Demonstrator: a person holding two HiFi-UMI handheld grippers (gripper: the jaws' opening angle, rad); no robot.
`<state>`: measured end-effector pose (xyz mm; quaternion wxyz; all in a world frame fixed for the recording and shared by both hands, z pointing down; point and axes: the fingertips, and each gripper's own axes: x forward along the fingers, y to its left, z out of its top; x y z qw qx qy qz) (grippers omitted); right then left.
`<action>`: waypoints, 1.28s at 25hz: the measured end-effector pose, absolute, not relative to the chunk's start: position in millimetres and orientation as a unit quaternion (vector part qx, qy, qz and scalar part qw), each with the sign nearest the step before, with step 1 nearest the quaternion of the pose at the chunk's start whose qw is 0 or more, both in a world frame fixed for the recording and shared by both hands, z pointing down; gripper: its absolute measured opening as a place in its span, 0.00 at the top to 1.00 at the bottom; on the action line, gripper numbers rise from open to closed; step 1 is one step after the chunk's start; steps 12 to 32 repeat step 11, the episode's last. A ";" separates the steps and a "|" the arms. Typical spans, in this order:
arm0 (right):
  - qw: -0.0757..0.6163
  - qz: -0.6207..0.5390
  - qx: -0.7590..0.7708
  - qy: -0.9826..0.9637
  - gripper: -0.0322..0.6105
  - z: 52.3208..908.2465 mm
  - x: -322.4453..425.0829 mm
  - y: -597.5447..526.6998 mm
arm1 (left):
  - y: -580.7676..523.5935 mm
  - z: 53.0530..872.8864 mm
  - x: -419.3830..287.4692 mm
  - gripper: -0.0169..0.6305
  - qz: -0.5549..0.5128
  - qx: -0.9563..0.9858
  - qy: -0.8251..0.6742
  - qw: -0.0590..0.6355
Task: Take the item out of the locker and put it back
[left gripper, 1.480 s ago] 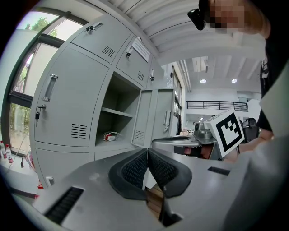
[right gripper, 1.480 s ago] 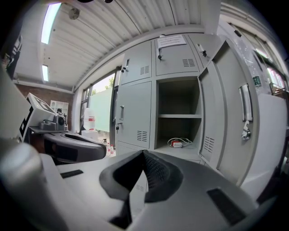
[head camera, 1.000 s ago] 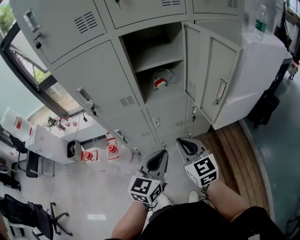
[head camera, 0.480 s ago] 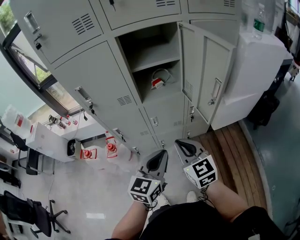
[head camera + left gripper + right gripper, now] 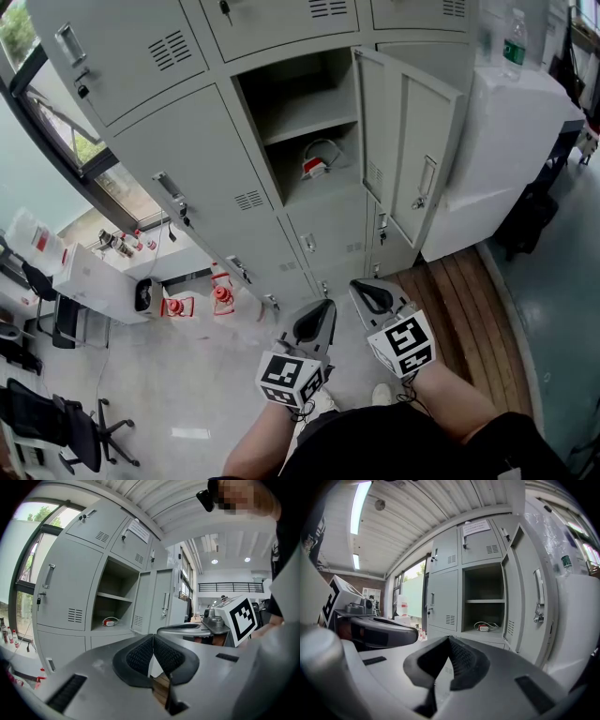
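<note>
Room: pale glossy floor [image 5: 187, 384], a window [image 5: 56, 141] at the left, a strip of wooden planks [image 5: 469, 281] at the foot of the lockers

Locker bank [image 5: 187, 141]: grey metal, several doors with vents and handles, all closed but one

White cabinet [image 5: 516, 141]: stands just beside the bank on the right

Locker door [image 5: 412, 159]: swung open to the right, handle facing outward

Open compartment [image 5: 300, 122]: divided by one shelf [image 5: 314, 114], which is bare

Left tongs [image 5: 317, 323]: held low in front of the lockers, well apart from the compartment; in the left gripper view the tongs [image 5: 153, 639] are clenched pad against pad, with nothing between them

Right tongs [image 5: 375, 295]: just beside the left, also well short of the locker; in the right gripper view the tongs [image 5: 449, 641] are clenched and hold nothing

Bottle [image 5: 512, 47]: clear, green label, upright on top of the white cabinet

Item [image 5: 317, 167]: small, red and white, with a looped white cable; lies on the compartment's bottom, below the shelf, untouched by either tongs
</note>
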<state>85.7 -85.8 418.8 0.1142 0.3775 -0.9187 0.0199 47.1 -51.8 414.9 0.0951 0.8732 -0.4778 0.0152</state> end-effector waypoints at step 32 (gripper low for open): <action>0.112 0.017 0.372 -0.921 0.87 417.9 83.4 -79.0 | -46.1 415.2 48.4 0.95 0.012 0.873 -0.478 0.097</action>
